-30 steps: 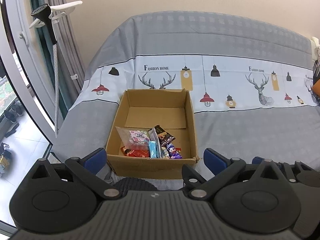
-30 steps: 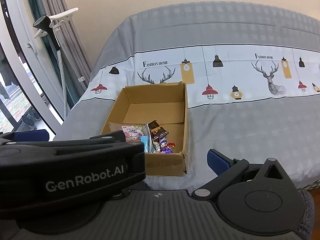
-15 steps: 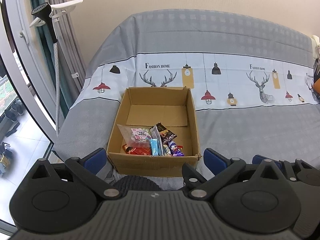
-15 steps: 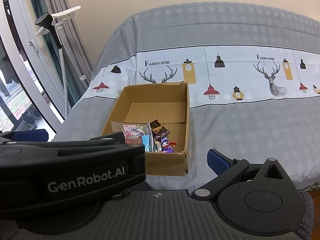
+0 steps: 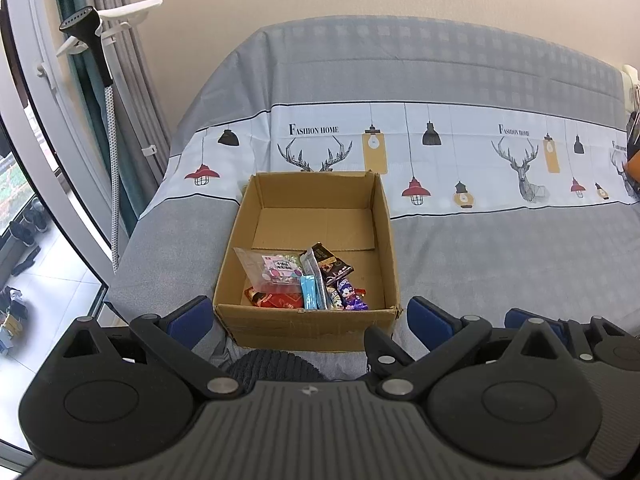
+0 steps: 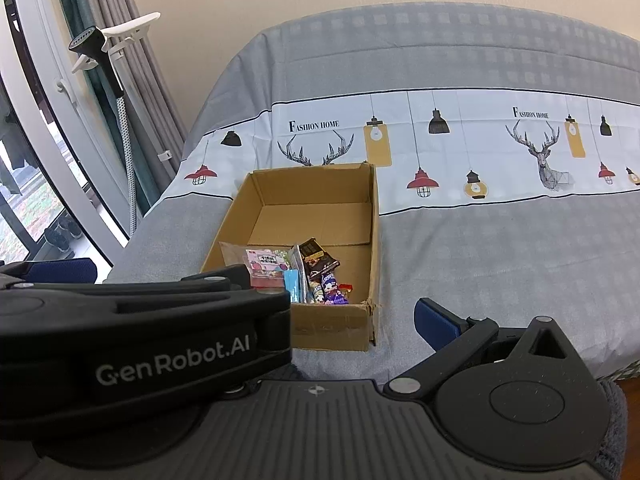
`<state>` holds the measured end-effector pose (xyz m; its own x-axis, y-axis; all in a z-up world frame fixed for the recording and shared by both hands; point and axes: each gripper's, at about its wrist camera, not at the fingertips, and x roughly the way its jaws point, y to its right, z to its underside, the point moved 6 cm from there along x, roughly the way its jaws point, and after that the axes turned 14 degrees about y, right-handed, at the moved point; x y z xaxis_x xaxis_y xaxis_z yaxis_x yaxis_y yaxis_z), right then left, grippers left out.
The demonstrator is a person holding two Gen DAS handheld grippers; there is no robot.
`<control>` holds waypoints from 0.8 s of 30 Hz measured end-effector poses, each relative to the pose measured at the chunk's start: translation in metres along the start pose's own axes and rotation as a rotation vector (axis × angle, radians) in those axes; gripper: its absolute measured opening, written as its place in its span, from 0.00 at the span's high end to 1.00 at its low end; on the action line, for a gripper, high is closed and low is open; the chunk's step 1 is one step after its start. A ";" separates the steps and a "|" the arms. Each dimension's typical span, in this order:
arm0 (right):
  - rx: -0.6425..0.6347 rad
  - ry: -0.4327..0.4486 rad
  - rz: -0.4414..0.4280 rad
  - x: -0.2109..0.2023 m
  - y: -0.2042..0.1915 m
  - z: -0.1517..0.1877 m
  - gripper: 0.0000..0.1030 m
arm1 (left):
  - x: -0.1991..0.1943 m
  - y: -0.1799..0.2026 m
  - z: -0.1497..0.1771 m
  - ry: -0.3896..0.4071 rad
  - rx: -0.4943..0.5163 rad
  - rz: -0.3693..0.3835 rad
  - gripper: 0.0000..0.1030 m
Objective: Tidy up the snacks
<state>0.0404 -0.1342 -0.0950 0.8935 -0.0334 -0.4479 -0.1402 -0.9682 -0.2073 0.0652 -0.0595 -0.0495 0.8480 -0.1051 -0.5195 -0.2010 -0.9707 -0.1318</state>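
Beyond the left gripper's (image 5: 310,316) left finger stands a window (image 5: 24,184) with grey curtains (image 5: 132,60), and a garment steamer (image 5: 86,28) hangs on its pole beside them. The left gripper's blue-padded fingers (image 5: 188,315) are spread wide apart and hold nothing; they hang just short of the near edge of the bed (image 5: 500,248), one to each side of the cardboard box (image 5: 308,324).

The box rests on the grey part of the bed cover, straight ahead of and between the left gripper's fingers, its flaps open upward. The snacks (image 5: 304,280) lie inside it in a loose pile against the near wall: a clear bag with a pink label (image 5: 272,270) toward the left finger, a red packet (image 5: 276,300) beneath it, a light-blue stick pack (image 5: 310,296) in the middle, and a dark wrapper (image 5: 330,264) and a purple cartoon wrapper (image 5: 350,294) toward the right finger. The far half of the box floor is bare.

From the right wrist view, the box (image 6: 332,328) sits ahead and left of centre, partly behind the left gripper's black body (image 6: 140,344). The right gripper (image 6: 260,300) is released too: its right finger (image 6: 436,322) is clear of the box and over the cover, while its left finger is hidden behind the other tool.
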 end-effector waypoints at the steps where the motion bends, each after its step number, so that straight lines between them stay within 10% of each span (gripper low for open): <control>1: 0.000 -0.001 -0.001 0.000 0.000 0.000 0.01 | 0.000 0.001 0.000 -0.001 0.000 -0.001 0.00; 24: 0.012 -0.014 -0.006 -0.001 0.004 0.006 0.01 | 0.002 0.004 0.004 -0.015 0.014 -0.007 0.00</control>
<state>0.0367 -0.1364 -0.1002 0.8885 -0.0238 -0.4584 -0.1398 -0.9652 -0.2208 0.0641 -0.0632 -0.0545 0.8420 -0.0955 -0.5310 -0.2025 -0.9682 -0.1470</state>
